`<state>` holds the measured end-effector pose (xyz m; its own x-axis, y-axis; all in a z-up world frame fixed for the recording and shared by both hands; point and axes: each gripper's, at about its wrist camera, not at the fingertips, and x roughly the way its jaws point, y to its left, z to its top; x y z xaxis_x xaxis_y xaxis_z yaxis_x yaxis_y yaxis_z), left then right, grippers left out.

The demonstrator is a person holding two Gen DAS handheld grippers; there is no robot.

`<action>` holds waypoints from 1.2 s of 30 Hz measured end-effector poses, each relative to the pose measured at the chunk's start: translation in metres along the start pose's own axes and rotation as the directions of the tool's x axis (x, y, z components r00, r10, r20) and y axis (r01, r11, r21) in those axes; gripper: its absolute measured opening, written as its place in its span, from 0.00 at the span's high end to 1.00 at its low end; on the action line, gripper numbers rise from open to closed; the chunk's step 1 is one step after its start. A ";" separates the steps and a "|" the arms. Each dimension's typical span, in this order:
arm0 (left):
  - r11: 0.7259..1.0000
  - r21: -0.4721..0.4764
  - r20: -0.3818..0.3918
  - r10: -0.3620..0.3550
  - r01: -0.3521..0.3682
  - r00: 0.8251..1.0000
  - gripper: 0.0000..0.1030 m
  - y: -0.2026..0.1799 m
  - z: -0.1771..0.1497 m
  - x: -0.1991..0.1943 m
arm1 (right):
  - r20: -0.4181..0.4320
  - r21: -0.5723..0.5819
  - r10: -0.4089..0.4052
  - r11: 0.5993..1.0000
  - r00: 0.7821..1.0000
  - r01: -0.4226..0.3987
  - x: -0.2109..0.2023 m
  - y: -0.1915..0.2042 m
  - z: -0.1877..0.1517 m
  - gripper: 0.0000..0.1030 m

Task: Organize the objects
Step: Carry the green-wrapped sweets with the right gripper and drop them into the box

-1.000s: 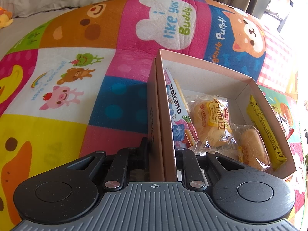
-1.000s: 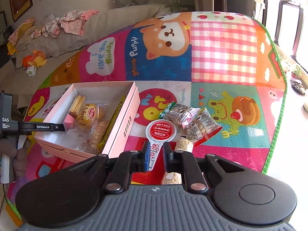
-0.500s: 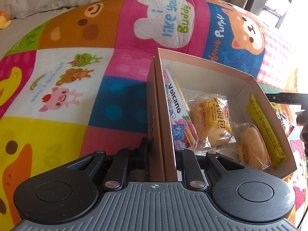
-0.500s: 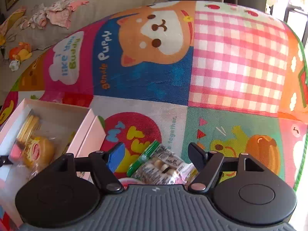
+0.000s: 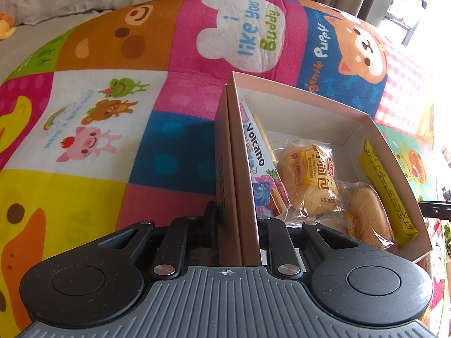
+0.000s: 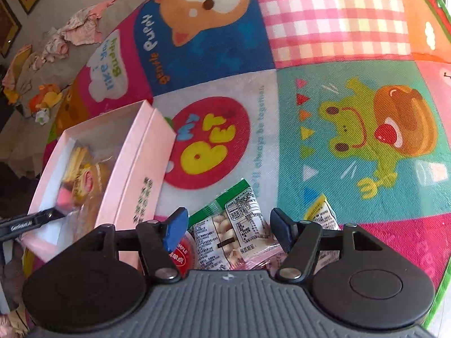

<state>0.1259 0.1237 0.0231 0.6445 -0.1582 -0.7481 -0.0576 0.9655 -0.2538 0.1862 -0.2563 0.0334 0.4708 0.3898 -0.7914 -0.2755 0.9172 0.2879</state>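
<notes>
One snack packet [image 6: 234, 233] between closing right tongs [image 6: 228, 225], ungripped.

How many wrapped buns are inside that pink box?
2. One wrapped bun lies mid-box beside the Volcano packet; the other bun sits nearer the camera, next to the yellow packet. More may hide underneath.

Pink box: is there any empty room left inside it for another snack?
Yes. The box has a bare white floor at its far end, bordered by the back wall, above the buns. The near end is crowded, with the yellow packet along the right wall.
</notes>
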 end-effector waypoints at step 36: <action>0.999 0.038 -0.016 0.031 -0.030 0.999 0.83 -0.006 0.001 0.000 | -0.020 -0.331 0.033 0.943 0.999 -0.037 -0.099 0.118 -0.090 0.41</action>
<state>0.1266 0.1176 0.0252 0.6302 -0.1318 -0.7652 -0.0478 0.9770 -0.2076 0.0311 -0.1937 0.0971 0.4449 0.4180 -0.7921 -0.5549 0.8228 0.1225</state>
